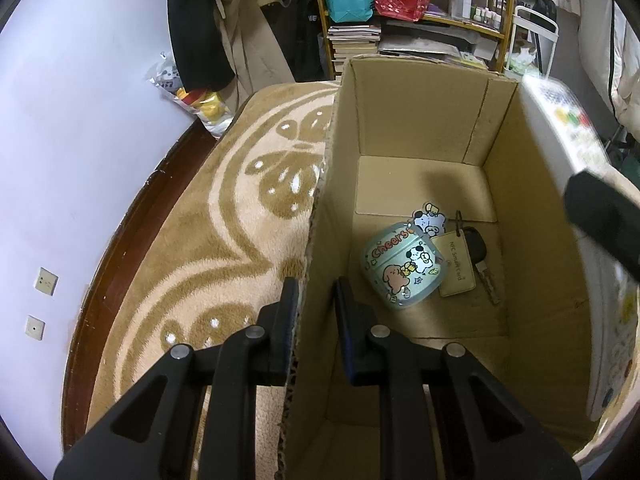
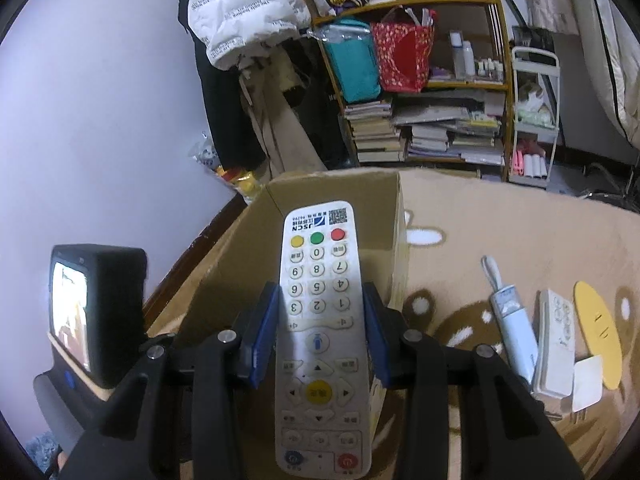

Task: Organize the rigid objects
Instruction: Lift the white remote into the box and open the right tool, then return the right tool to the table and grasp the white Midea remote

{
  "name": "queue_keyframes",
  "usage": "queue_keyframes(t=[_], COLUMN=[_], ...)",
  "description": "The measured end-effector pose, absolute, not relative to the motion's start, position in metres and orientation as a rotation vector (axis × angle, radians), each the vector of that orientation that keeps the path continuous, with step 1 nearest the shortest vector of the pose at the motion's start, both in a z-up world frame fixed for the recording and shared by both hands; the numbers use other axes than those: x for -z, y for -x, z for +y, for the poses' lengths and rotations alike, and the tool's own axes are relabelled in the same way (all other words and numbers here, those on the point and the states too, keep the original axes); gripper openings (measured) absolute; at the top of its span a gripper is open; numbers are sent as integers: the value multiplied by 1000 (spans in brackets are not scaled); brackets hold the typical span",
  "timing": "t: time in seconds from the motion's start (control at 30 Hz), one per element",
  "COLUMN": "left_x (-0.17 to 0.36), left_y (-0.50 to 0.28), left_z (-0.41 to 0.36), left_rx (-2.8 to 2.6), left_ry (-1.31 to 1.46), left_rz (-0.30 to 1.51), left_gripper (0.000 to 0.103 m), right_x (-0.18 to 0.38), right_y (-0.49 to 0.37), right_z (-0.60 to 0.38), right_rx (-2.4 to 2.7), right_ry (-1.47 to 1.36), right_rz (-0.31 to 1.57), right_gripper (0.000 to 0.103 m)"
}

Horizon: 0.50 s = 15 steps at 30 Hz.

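Observation:
An open cardboard box [image 1: 420,116] stands on a beige patterned carpet [image 1: 224,216]. My left gripper [image 1: 316,292] is shut on the box's left wall, one finger outside and one inside. On the box floor lie a cartoon-printed earbud case [image 1: 402,266], a beige card tag [image 1: 456,264] and a black key [image 1: 480,256]. My right gripper [image 2: 320,300] is shut on a long white remote [image 2: 318,320], pads on its two long sides, held above the box [image 2: 332,188]. That remote [image 1: 568,136] shows blurred over the box's right rim in the left wrist view.
On the carpet right of the box lie a white-and-blue handheld device [image 2: 512,320], a small white remote [image 2: 556,340], a yellow oval piece [image 2: 596,328] and a white card [image 2: 586,382]. A cluttered bookshelf [image 2: 420,120] and hanging coats [image 2: 240,20] stand behind.

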<state>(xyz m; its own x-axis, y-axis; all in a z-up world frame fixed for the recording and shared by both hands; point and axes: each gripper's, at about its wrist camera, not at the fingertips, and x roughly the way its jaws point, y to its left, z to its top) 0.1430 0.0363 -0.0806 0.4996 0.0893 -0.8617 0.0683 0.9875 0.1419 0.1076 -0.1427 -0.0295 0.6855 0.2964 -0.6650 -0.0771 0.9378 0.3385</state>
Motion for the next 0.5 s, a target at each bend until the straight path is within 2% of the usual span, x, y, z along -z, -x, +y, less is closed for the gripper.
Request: queue_keyframes(t=[0.2,0.27,0.37,0.43,0.5], left_x=[80,82,82,82,82], left_y=[-144,-144,-144,-145,-145], left_z=[36,36,35,35,35], left_rx=[-10,-21,-19,-20,-20], left_ry=[-168,-181,-182,-181,-180], left_rz=[1053,1051,1055,1056,1055], left_gripper=[18,18,18,18,18], right_x=[24,23,22,23,24], right_y=[-104,-104,-104,-105,-105], right_z=[-145,-148,-156,-164,-174], right_rx=[-195,-183,-152,-116,-70], right_ry=[-279,-280,-292,-285,-272], right_rz=[763,764,762,759,759], right_gripper=[42,46,68,90,98])
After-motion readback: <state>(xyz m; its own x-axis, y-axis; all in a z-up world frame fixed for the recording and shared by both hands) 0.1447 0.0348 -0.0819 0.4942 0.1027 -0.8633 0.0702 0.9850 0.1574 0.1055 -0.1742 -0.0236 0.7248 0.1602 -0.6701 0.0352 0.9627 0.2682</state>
